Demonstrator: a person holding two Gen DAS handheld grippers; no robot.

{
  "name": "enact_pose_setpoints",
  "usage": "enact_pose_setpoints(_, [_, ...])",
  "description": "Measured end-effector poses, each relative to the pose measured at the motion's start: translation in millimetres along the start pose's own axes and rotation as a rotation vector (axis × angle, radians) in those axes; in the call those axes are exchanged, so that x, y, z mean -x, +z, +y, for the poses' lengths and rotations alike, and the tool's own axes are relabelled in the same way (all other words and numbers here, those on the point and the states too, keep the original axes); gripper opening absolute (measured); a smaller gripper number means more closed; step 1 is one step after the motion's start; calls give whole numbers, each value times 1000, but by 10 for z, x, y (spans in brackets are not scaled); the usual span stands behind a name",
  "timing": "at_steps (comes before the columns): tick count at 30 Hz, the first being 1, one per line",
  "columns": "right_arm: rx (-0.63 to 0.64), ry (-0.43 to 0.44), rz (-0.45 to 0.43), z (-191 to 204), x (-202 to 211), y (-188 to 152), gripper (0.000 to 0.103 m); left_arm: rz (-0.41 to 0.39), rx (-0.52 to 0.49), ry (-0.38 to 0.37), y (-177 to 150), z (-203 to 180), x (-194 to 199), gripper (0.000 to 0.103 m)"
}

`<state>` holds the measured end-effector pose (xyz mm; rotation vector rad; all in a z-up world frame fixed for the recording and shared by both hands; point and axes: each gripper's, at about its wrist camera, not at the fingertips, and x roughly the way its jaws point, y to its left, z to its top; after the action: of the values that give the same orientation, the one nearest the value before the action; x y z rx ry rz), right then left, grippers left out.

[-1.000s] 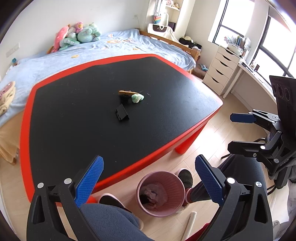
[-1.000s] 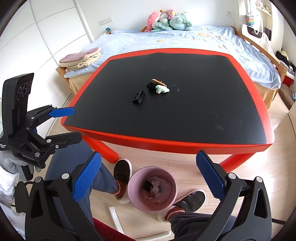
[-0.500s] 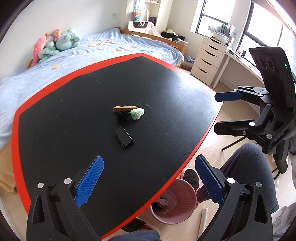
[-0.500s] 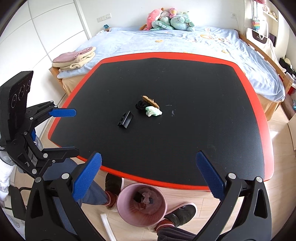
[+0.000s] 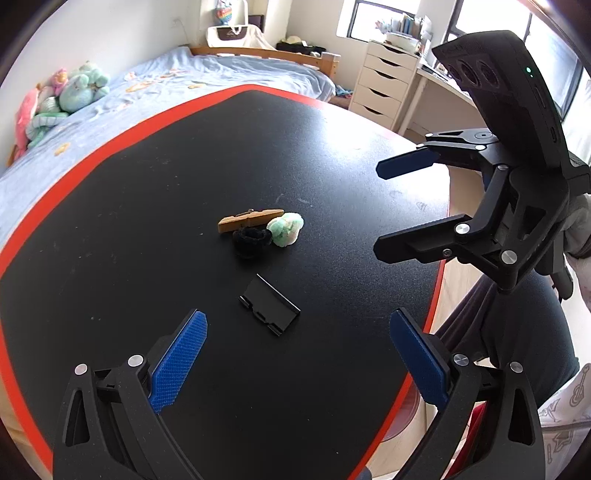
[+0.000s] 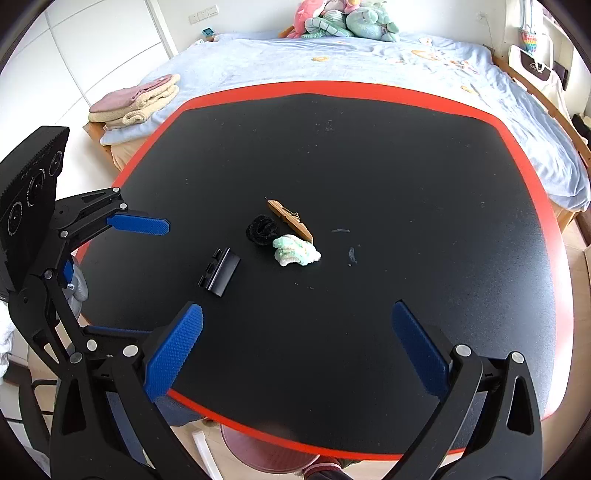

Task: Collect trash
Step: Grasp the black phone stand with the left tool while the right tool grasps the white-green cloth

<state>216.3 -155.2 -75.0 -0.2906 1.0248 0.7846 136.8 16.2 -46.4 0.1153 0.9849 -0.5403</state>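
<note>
On the black table with a red rim (image 5: 110, 147) (image 6: 406, 129) lie a wooden clothespin (image 5: 250, 220) (image 6: 290, 220), a black hair tie (image 5: 251, 240) (image 6: 261, 229), a pale green crumpled wad (image 5: 285, 229) (image 6: 296, 252) and a black flat plastic piece (image 5: 269, 305) (image 6: 219, 271). My left gripper (image 5: 295, 363) is open and empty, over the table just short of the black piece. My right gripper (image 6: 295, 350) is open and empty, over the table's near part; it shows in the left wrist view (image 5: 406, 206) at the right. The left gripper shows in the right wrist view (image 6: 122, 258) at the left.
A pink bin (image 6: 266, 456) stands on the floor under the table's near edge, mostly hidden. A bed with plush toys (image 6: 343, 18) and folded towels (image 6: 136, 99) lies behind the table. White drawers (image 5: 388, 81) and a desk stand at the back right.
Both grippers have moved up and forward from above the floor bin to over the table, closer to the items. Both stay open and empty.
</note>
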Motion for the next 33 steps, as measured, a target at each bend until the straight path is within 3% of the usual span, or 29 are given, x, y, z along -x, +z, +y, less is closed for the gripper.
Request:
enact_pose_setpoints(14, [19, -28, 40, -58, -496, 212, 100, 20, -183, -110, 4, 250, -314, 95])
enact_pose_setpoints(18, [34, -31, 35, -43, -540, 213, 99, 22, -223, -135, 59, 251, -357, 83])
enact_pose_setpoints(21, [47, -38, 39, -35, -589, 223, 80, 10, -239, -149, 78, 266, -357, 72])
enact_pose_setpoints(27, [76, -60, 27, -33, -589, 195, 64, -4, -227, -126, 61, 252, -343, 49])
enact_pose_setpoints(28, [76, -62, 23, -35, -592, 201, 57, -6, -222, -121, 54, 247, -339, 45])
enact_pose_setpoints(33, [85, -68, 9, -49, -571, 201, 38, -10, -177, -90, 14, 204, -318, 44])
